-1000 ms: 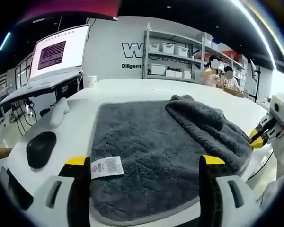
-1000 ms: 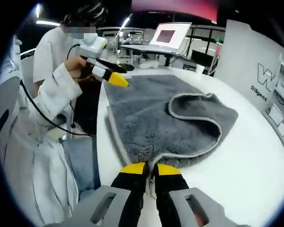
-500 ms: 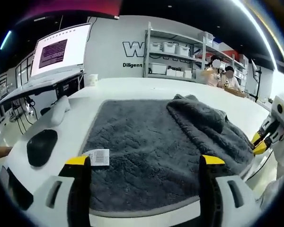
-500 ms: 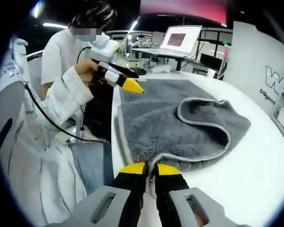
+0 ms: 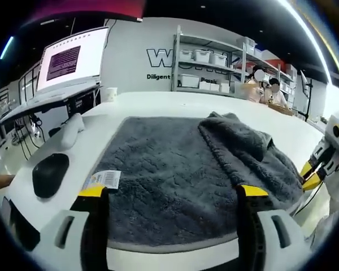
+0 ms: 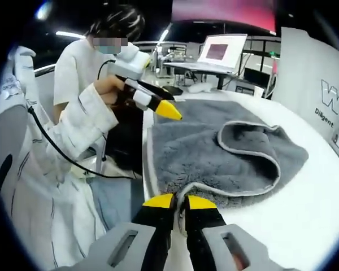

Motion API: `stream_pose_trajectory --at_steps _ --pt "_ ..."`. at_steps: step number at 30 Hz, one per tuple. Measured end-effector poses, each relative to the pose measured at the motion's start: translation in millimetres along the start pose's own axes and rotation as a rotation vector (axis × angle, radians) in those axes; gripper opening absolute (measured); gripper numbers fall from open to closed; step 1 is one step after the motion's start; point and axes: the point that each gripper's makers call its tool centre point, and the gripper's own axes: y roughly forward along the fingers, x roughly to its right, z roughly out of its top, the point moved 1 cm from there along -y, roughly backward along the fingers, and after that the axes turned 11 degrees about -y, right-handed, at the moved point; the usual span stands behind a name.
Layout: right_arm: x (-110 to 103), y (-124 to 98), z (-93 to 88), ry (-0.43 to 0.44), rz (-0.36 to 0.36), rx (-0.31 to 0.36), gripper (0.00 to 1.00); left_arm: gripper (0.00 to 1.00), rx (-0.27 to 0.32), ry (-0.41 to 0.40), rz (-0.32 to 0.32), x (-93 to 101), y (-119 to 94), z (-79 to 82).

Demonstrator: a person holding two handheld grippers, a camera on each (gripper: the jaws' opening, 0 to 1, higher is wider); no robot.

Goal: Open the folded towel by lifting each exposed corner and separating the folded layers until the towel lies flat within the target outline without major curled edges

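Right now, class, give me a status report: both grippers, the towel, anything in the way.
Right gripper shut on towel edge. Left gripper open above the near edge. One flap still folded over. Black mouse beside it.

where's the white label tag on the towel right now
In the left gripper view, the white label tag sits at the near left edge of the grey towel, just above the left tool's left yellow fingertip, right of the black mouse.

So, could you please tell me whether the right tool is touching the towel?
Touching. In the right gripper view the right tool has its jaws shut on the pale hem of the grey towel at its near corner.
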Motion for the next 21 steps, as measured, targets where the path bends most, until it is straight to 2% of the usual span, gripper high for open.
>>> stream_pose_trajectory --at_steps 10,21 --pt "-6.9 4.2 4.0 -0.013 0.015 0.011 0.01 0.93 0.000 -0.003 0.009 -4.6 -0.7 -0.3" --pt "-8.6 -4.1 1.3 -0.059 0.043 0.052 0.05 0.93 -0.004 -0.004 0.015 -7.4 -1.2 -0.5"
